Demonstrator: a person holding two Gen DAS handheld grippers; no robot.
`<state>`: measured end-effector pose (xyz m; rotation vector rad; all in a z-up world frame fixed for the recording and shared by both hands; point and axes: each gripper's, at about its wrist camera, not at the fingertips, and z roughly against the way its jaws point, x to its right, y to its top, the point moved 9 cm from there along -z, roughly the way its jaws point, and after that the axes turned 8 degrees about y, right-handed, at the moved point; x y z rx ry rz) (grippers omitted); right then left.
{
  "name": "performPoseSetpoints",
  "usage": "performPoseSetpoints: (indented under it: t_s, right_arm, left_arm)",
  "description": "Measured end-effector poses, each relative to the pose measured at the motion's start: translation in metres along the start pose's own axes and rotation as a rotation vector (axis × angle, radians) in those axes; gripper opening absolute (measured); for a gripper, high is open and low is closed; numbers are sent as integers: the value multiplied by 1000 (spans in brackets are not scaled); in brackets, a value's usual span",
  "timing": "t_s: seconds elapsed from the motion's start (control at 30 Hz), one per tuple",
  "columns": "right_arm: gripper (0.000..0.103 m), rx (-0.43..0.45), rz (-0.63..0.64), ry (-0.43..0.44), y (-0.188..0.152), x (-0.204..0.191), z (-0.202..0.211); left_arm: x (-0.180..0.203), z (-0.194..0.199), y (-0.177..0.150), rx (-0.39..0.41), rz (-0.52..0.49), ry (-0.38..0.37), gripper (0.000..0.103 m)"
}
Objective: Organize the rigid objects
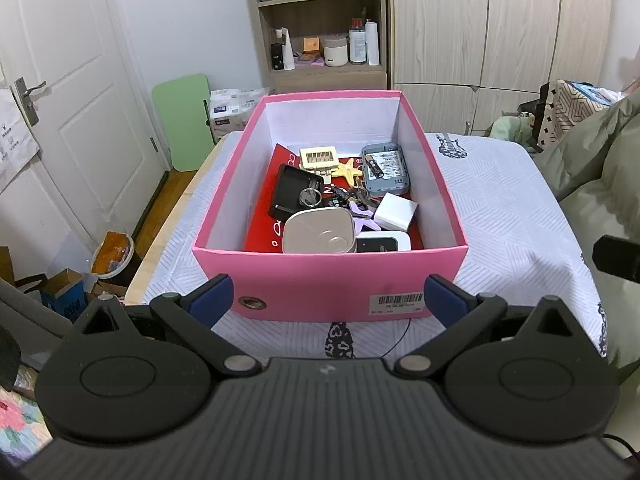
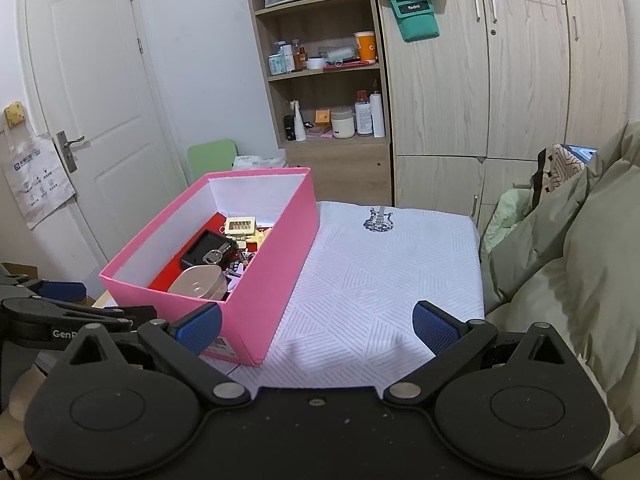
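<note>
While both grippers hang with jaws wide apart and nothing between them, the rigid bits all lie inside the pink box (image 1: 320, 280), which sits on the bed's left half w/ its barcode end at the near edge; left gripper (image 1: 326, 294) faces that end square-on, right gripper (image 2: 316, 326) hovers over bare bedcover (image 2: 384, 280) just right of the box's near corner

Contents, near to far: tin (image 1: 318, 234) and white device (image 1: 384, 243) against the near wall; white cube (image 1: 396, 211) by the right wall; black tray (image 1: 292, 190) w/ a key (image 1: 310, 196) in it on the left; purple clip (image 1: 362, 216) and more keys mid-box; starfish (image 1: 350, 172), cream frame (image 1: 318, 157) and grey device (image 1: 384, 172) toward the far end; all on a red card (image 1: 260, 228)

No loose piece shows on the cover, so this fits either a box just filled or one about to be emptied and sorted; can't tell which

For any pick from here, my judgement:
- come in from above, clear of the walls; the right wall crowds the cube
- tin is smooth and rounded, likely slips; grip across its narrow side
- keys are tangled w/ the clip; lifting one may drag others
- steady the box w/ the other gripper, it's light card and may slide on the cover
</note>
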<state>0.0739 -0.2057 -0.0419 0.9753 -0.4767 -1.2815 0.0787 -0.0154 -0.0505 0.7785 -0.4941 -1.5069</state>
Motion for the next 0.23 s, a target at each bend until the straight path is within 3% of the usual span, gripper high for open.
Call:
performPoseSetpoints:
  t_s: [0.23]
  right_arm:
    - [103,0,2,-1,-1,0,1]
  left_arm:
    - [0,2,0,5,-2,-1,103]
